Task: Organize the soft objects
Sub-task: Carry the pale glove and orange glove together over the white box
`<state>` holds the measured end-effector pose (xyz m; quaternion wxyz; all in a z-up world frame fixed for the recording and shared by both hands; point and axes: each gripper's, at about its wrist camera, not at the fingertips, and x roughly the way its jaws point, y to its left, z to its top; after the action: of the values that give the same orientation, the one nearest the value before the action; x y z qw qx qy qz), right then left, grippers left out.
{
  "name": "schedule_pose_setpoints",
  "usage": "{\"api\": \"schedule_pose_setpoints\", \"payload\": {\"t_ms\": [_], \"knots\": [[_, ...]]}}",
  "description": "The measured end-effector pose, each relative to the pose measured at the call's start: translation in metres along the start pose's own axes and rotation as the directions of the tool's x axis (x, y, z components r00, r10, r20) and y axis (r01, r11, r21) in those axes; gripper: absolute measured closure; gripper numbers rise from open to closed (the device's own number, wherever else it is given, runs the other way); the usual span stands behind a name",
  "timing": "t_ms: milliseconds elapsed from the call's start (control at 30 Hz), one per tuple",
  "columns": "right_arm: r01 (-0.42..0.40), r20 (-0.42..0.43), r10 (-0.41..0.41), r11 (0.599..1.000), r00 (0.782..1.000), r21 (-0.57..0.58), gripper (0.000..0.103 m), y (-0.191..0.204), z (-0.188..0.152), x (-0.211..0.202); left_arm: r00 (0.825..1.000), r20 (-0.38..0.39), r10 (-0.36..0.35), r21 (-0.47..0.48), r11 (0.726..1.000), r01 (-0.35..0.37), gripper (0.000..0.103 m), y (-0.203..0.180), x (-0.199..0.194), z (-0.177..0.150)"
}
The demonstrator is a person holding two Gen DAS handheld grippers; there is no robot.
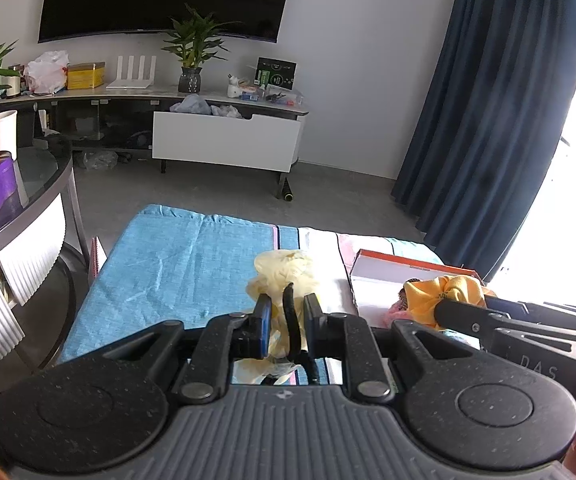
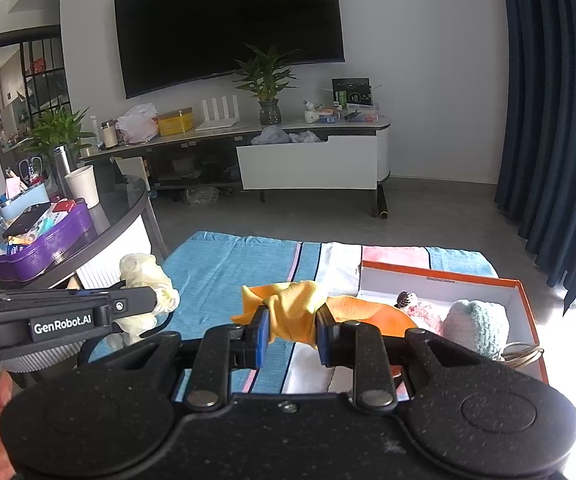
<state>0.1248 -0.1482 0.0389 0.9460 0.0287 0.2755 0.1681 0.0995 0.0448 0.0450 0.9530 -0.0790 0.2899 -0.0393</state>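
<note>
Right gripper (image 2: 291, 330) clamps yellow cloth (image 2: 296, 312), long axis crosswise; left gripper (image 1: 286, 314) clamps cream bundle (image 1: 283, 276), hanging lengthwise.

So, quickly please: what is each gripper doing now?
Left gripper: closed on the pale yellow glove.
Right gripper: closed on the orange cloth.

Bunched yellow cloth (image 2: 292, 316), cream glove (image 1: 283, 276), both aloft

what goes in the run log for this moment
left gripper: shut on cream cloth | right gripper: shut on yellow cloth | box: holds pink, blue items
</note>
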Motion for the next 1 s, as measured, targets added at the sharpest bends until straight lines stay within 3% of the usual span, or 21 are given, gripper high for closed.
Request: {"api": "schedule_pose_setpoints", "payload": {"t_ms": [1000], "knots": [[0.056, 0.012, -0.056, 0.998, 0.998, 0.034, 0.074, -0.017, -0.004, -0.015, 0.999, -0.019, -0.042, 0.034, 0.998, 0.043, 0.084, -0.016, 0.007, -0.004]]}}
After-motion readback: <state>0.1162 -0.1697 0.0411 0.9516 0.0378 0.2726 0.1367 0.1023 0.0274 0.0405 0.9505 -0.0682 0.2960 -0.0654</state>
